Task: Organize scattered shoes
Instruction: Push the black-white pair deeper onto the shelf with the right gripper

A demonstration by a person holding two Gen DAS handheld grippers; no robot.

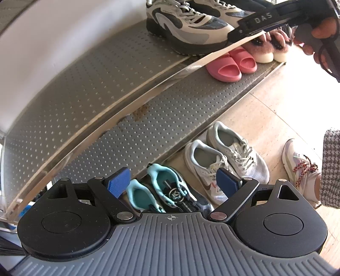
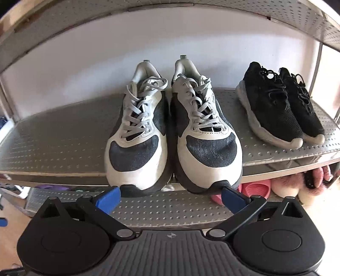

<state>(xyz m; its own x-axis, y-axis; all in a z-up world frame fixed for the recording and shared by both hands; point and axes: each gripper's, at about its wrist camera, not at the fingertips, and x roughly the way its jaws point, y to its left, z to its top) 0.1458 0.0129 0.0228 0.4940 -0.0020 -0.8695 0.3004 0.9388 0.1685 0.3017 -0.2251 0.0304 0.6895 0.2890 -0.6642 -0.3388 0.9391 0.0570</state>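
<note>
A pair of grey-and-navy sneakers (image 2: 172, 131) stands side by side on the metal rack's middle shelf (image 2: 63, 144), toes at the front edge; it also shows in the left wrist view (image 1: 187, 27). My right gripper (image 2: 170, 197) is open and empty just in front of their toes. My left gripper (image 1: 173, 182) is open and empty above the floor, over a teal-lined pair (image 1: 161, 191). A white pair (image 1: 223, 161) lies beside the teal-lined pair on the floor. The right gripper's body (image 1: 297, 19) shows at the top right in the left wrist view.
Black sneakers (image 2: 282, 106) stand on the same shelf to the right. Pink slides (image 1: 229, 63) and fluffy pink slippers (image 1: 267, 46) sit on the lower shelf (image 1: 170, 118). The person's own shoe (image 1: 301, 165) stands on the tiled floor at right.
</note>
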